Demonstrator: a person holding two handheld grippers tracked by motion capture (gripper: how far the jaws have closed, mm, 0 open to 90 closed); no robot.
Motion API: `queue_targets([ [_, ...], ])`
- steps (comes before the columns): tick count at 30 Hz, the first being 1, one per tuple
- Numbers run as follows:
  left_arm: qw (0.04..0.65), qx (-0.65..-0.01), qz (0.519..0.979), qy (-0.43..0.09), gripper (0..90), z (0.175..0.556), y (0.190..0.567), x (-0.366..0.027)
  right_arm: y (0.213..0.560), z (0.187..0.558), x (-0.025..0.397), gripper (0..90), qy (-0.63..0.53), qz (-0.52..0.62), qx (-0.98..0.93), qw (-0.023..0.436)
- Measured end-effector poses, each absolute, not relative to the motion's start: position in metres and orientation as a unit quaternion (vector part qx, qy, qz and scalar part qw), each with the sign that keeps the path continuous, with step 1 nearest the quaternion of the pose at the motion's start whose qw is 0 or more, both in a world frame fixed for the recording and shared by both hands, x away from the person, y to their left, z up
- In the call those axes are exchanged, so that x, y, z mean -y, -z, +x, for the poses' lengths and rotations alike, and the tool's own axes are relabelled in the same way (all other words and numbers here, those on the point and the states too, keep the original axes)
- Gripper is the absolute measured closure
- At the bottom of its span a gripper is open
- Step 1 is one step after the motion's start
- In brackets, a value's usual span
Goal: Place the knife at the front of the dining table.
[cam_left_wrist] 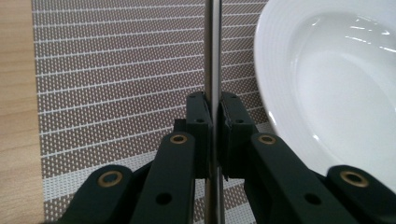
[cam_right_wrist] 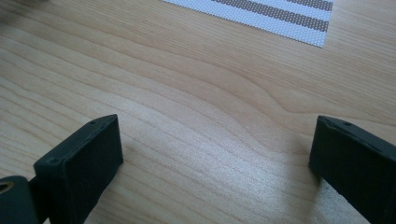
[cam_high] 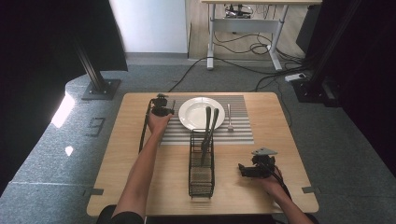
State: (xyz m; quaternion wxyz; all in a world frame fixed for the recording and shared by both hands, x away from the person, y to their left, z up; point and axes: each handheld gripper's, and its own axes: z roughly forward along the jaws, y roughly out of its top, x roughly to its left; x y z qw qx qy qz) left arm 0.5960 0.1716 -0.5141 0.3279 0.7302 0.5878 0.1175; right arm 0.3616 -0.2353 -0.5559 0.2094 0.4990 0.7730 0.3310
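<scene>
Left gripper (cam_left_wrist: 212, 135) clamps a thin utensil (cam_left_wrist: 212, 56), maybe a knife, at the plate's (cam_high: 201, 113) nine o'clock. I judge it's placing; next, lower and release. Right gripper (cam_right_wrist: 215, 154) idles, jaws apart.

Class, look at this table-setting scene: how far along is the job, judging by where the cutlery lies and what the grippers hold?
Done: a fork lies on the striped placemat right of the white plate. In hand: the left gripper is shut on a thin metal utensil just left of the plate, over the placemat. Left: two dark utensils stand in the wire caddy; the right gripper is open above bare table.
</scene>
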Motion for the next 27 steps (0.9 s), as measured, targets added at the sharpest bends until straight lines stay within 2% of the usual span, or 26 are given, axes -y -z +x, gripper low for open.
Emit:
queue_targets([
  [19, 0.296, -0.597, 0.737, -0.107, 83.7, 0.607, 0.527, -0.166, 0.556, 0.361, 0.235, 2.8, -0.331, 0.499, -0.773, 0.21],
  [27, 0.302, -0.598, 0.734, -0.106, 83.2, 0.607, 0.528, -0.167, 0.556, 0.361, 0.235, 2.9, -0.331, 0.499, -0.773, 0.21],
])
